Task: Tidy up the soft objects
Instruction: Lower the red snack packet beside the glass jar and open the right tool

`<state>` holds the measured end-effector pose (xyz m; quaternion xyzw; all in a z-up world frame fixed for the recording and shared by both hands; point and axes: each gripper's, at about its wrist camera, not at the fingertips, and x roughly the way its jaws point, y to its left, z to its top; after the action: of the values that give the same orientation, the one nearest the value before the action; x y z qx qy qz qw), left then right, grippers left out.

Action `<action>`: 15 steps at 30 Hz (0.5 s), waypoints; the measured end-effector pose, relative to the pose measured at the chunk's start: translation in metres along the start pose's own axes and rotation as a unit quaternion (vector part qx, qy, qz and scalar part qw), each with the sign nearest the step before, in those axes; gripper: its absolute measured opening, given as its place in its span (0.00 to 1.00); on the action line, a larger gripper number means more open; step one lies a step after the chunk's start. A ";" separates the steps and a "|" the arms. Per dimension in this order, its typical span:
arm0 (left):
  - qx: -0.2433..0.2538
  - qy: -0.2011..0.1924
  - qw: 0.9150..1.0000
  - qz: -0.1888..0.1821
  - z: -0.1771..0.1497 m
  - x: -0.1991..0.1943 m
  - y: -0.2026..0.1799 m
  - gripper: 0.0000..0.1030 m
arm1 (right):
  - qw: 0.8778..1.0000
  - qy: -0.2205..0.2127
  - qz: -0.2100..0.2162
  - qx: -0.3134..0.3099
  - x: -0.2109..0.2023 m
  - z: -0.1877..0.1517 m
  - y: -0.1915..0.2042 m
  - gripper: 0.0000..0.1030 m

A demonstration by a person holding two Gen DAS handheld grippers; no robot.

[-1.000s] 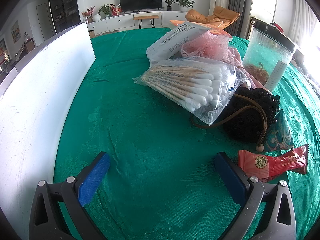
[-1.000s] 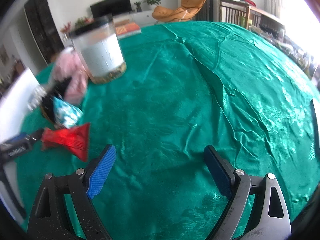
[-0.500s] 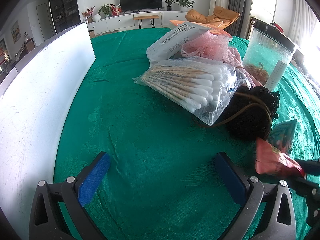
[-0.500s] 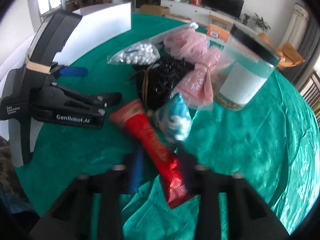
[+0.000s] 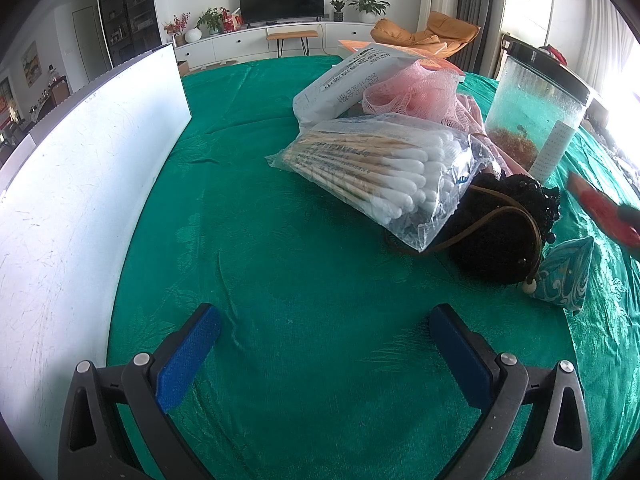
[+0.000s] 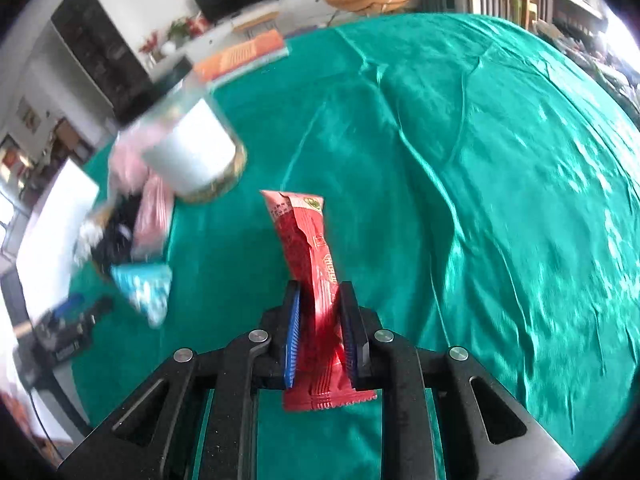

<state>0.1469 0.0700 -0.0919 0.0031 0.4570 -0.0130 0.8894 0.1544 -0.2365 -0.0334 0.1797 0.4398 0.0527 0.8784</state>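
Note:
My right gripper (image 6: 319,298) is shut on a red snack packet (image 6: 310,248) and holds it above the green cloth; the packet also shows blurred at the right edge of the left wrist view (image 5: 604,210). My left gripper (image 5: 324,322) is open and empty, low over the cloth. Ahead of it lie a bag of cotton swabs (image 5: 384,172), a black knitted pouch (image 5: 500,236), a teal patterned sachet (image 5: 566,276), a pink mesh sponge (image 5: 416,90) and a white packet (image 5: 344,80).
A clear jar with a black lid (image 5: 536,112) stands at the right of the pile. A white board (image 5: 72,184) runs along the left. The green tablecloth (image 6: 480,160) stretches to the right. An orange book (image 6: 244,56) lies far back.
My right gripper closed on the red packet, lifted it off the cloth and swung right with it. The left gripper has not moved.

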 end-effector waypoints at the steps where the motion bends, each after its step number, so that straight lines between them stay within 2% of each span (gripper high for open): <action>1: 0.000 0.000 1.000 0.000 0.000 0.000 0.001 1.00 | 1.000 -0.026 0.013 0.008 -0.002 0.010 -0.001 0.32; 2: 0.000 0.000 1.000 0.000 0.000 0.000 0.000 1.00 | 0.999 -0.037 0.012 0.021 -0.003 0.018 -0.004 0.63; 3: 0.000 0.000 1.000 0.000 0.000 0.000 0.000 1.00 | 0.998 -0.041 0.005 0.036 -0.006 0.020 -0.008 0.82; 6: 0.000 0.000 1.000 0.000 0.000 0.000 0.001 1.00 | 0.997 -0.070 0.007 0.046 -0.027 0.003 -0.014 0.81; 10: 0.000 0.000 1.000 0.000 0.000 0.000 0.000 1.00 | 0.996 -0.083 -0.031 0.003 -0.043 -0.047 -0.003 0.81; 11: 0.000 0.000 1.000 0.000 0.000 0.000 0.000 1.00 | 0.996 -0.080 -0.038 -0.003 -0.043 -0.058 -0.001 0.81; 14: 0.000 0.000 1.000 0.000 0.000 0.000 0.000 1.00 | 0.998 -0.045 -0.048 -0.004 -0.036 -0.060 -0.003 0.81; 15: 0.000 0.000 1.000 0.000 0.000 0.000 0.000 1.00 | 0.997 -0.033 -0.063 -0.009 -0.031 -0.058 0.001 0.81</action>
<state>0.1467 0.0703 -0.0919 0.0030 0.4569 -0.0131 0.8894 0.0894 -0.2277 -0.0415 0.1455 0.4204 -0.0052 0.8956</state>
